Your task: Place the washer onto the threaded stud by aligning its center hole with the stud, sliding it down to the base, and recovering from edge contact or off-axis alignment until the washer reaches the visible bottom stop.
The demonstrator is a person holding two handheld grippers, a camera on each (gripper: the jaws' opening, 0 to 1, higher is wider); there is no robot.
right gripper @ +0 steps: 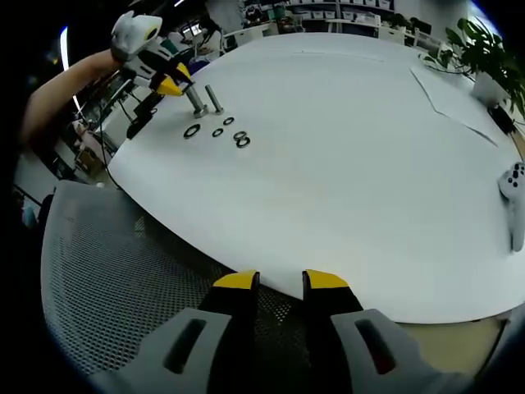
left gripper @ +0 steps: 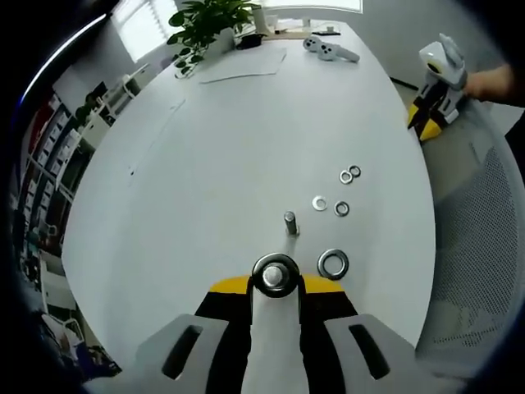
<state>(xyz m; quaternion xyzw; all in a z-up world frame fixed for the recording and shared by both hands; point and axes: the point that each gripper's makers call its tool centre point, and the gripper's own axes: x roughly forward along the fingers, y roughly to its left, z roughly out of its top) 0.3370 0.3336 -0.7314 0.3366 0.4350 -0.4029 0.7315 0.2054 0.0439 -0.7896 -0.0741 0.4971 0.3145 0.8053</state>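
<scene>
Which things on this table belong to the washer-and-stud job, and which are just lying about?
For the job: upright stud; second stud; big washer; small washers.

Lying about: plant; papers; controller; mesh chair.

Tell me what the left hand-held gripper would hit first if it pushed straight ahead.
Probably the upright threaded stud, standing just beyond the large bolt held in the left hand-held gripper. Depth is hard to judge.

Bare table (left gripper: 205, 164) lies open left of the stud (left gripper: 289, 222); loose washers (left gripper: 342, 193) crowd its right
</scene>
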